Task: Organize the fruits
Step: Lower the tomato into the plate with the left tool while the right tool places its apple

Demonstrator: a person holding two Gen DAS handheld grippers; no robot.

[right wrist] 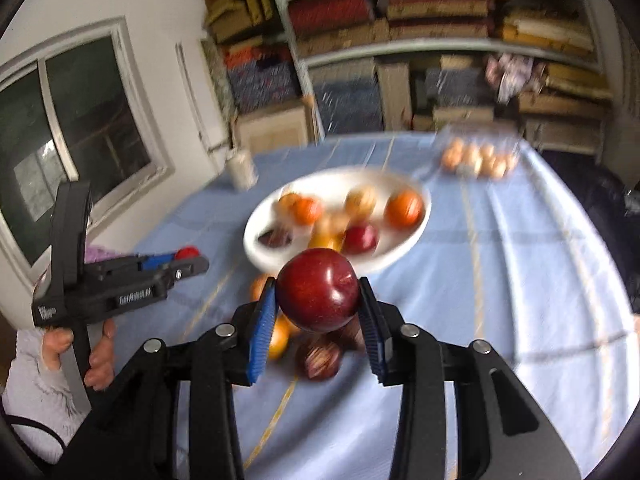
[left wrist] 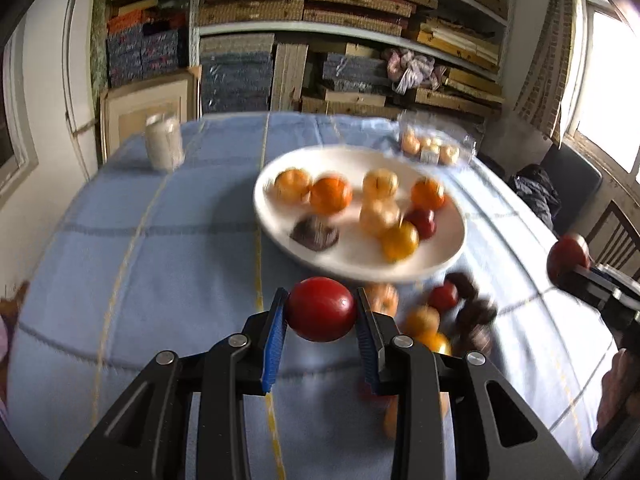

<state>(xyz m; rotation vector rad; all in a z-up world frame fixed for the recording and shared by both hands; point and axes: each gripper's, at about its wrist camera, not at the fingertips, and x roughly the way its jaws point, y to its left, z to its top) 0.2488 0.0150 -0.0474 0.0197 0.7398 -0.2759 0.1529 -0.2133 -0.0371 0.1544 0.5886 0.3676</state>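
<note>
Left hand-held gripper (left wrist: 321, 309) clamped on a red fruit (left wrist: 321, 309) just short of the white plate (left wrist: 448, 256), right hand-held gripper (right wrist: 318, 300) gripping a dark red apple (right wrist: 318, 296) near that plate (right wrist: 400, 252), only the right wrist view showing the person's hand (right wrist: 96, 356)

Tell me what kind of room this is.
Probably a room in a home, used partly for storage. Shelves along the back wall are crammed with stacked boxes, a table under a blue checked cloth holds a white plate of fruit, and there are windows on the side walls.
</note>
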